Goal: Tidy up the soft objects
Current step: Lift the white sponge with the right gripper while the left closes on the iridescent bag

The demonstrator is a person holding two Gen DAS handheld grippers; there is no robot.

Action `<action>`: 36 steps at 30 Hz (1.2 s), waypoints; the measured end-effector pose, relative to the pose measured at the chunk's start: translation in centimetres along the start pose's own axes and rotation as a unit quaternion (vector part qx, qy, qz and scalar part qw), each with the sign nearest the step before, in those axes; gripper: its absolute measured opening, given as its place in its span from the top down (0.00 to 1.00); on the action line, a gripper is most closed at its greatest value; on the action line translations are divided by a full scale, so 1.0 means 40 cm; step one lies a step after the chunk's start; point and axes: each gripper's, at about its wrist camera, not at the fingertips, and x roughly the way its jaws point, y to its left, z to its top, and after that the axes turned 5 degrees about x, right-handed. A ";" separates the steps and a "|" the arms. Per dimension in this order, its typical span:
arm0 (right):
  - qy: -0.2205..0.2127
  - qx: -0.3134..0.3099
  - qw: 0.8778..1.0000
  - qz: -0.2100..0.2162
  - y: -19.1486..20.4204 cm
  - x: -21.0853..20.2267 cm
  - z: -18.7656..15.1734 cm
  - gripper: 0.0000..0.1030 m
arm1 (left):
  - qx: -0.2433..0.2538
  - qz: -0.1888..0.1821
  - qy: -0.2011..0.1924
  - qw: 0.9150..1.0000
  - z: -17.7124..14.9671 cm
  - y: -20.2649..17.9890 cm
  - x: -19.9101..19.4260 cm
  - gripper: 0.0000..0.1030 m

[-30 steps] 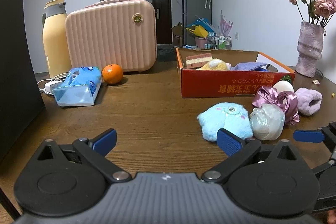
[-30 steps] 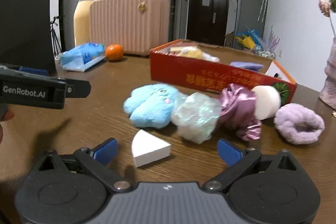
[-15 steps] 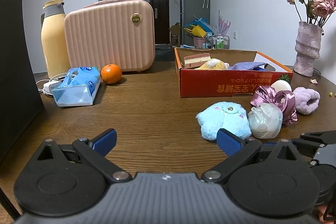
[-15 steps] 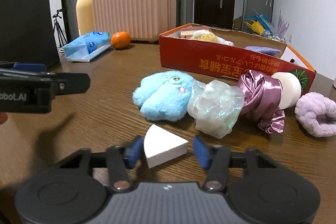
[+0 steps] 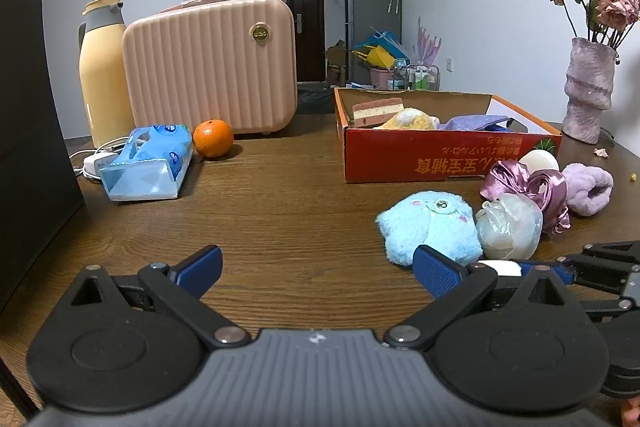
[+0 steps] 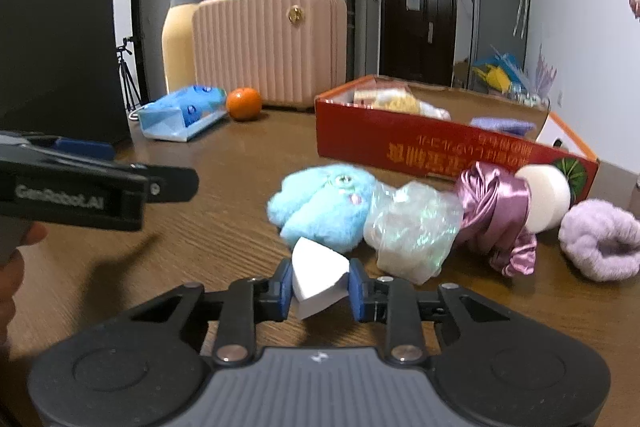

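Right wrist view: the right tool (image 6: 319, 283) pinches a white wedge sponge (image 6: 318, 277) between its blue pads, low over the tabletop (image 6: 224, 227), just before the blue plush toy (image 6: 320, 211). The left tool (image 5: 318, 267) stands wide, empty, beside it.

Both cameras sit low over the table (image 5: 280, 203), each just behind its own fingers, and look slightly downward across it toward the far wall with the door (image 5: 285, 19). The left wrist view faces straight up the table, the box (image 5: 440, 155) to its right of centre. The right wrist view stands further right and nearer the box (image 6: 440, 147), angled leftward, so the left gripper (image 6: 100, 187) shows at its left edge. Both share the suitcase (image 5: 210, 67), orange (image 5: 213, 138) and box.
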 end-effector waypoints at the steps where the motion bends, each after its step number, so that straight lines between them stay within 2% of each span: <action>1: -0.004 -0.002 1.000 0.000 0.001 -0.003 0.001 0.74 | -0.001 0.001 0.001 1.000 -0.001 -0.001 0.002 0.00; 17: -0.070 0.025 0.997 -0.016 -0.079 -0.072 0.021 0.73 | -0.008 0.017 -0.009 1.000 0.003 -0.022 0.016 0.00; 36: -0.102 0.046 0.993 -0.049 -0.212 -0.131 0.027 0.72 | 0.040 -0.039 -0.006 0.998 0.042 -0.227 0.065 0.00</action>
